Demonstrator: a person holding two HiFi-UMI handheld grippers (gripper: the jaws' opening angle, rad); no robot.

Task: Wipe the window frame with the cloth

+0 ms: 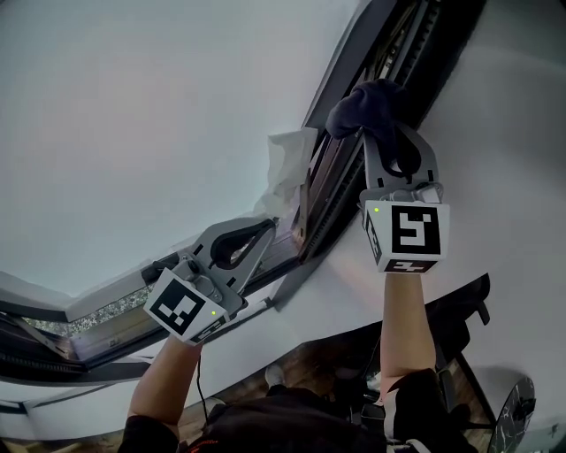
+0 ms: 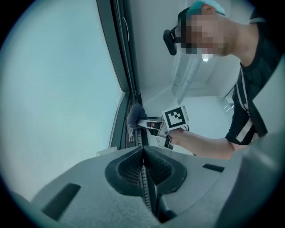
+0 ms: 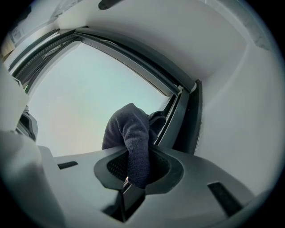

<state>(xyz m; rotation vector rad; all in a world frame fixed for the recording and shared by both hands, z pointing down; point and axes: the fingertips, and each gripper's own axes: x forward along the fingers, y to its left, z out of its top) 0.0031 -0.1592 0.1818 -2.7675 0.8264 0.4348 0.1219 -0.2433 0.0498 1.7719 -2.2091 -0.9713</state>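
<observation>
left tongs (image 1: 265, 232): grey, white cube, black square marker, green light | right tongs (image 1: 380, 131): same build | cable (image 1: 198, 376): thin, black | top (image 2: 256, 89): black, short-sleeved, white stripes | cap (image 2: 209, 4): teal | head camera (image 2: 169, 40): black

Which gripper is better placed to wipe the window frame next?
Right. The right gripper holds the dark blue knitted cloth right at the dark window frame; the left gripper is shut and empty, farther along.
</observation>
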